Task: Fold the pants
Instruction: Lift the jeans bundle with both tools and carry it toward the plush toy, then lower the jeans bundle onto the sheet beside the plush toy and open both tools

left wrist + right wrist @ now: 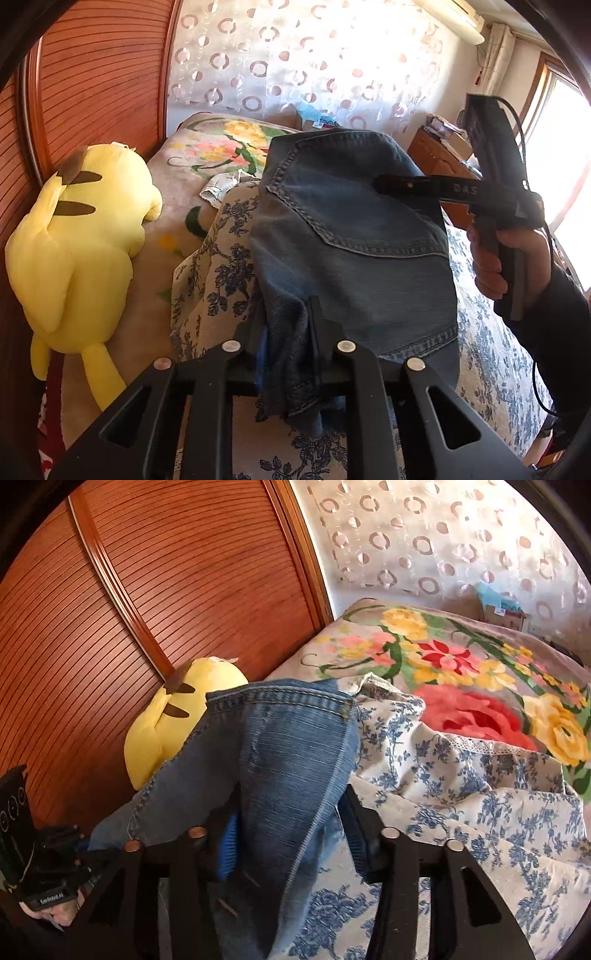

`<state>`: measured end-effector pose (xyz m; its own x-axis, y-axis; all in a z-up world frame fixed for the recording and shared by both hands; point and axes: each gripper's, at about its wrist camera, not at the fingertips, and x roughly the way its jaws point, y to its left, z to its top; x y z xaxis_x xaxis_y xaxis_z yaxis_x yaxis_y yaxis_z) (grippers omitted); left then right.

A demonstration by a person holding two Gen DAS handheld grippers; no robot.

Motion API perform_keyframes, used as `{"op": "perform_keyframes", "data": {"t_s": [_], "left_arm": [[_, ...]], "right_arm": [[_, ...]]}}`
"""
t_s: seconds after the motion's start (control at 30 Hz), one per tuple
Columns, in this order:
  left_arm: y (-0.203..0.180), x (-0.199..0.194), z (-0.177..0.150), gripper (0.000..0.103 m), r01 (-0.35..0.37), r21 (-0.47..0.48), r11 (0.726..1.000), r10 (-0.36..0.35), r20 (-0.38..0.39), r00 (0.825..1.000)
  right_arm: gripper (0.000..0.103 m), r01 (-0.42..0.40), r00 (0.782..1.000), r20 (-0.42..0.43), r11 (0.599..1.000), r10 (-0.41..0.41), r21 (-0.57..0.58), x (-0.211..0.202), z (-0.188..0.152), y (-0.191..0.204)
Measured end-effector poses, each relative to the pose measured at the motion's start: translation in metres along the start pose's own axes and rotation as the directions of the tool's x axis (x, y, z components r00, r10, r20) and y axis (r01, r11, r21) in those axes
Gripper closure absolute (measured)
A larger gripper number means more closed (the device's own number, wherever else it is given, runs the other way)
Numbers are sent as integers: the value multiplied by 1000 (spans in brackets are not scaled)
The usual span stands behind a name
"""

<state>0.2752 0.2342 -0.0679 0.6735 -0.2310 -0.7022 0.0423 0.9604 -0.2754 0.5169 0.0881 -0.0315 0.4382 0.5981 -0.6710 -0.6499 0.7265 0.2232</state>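
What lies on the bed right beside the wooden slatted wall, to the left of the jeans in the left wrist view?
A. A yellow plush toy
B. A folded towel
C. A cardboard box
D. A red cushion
A: a yellow plush toy with dark stripes lies between the wooden slatted wall and the jeans.

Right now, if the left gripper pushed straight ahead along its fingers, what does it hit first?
The jeans: denim already sits bunched between the left gripper fingers. Beyond lies the blue-flowered sheet, though depth is hard to judge.

Pants (354, 236) faded denim; wardrobe (166, 590) ribbed glossy wood.
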Motion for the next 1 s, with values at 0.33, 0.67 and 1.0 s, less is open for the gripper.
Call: {"op": "perform_keyframes", "data": {"t_s": [0.33, 0.67, 1.0], "left_arm": [[-10, -32, 9, 50, -56, 22, 998, 54, 88, 995], [-54, -19, -5, 50, -44, 128, 991, 37, 61, 997], [-46, 12, -22, 50, -92, 135, 987, 94, -14, 995]], "right_arm": [[46, 99, 990, 108, 991, -90, -84, -71, -13, 20], [75, 84, 989, 141, 971, -53, -223, -59, -17, 57], [75, 118, 992, 58, 978, -110, -171, -6, -1, 32]]}}
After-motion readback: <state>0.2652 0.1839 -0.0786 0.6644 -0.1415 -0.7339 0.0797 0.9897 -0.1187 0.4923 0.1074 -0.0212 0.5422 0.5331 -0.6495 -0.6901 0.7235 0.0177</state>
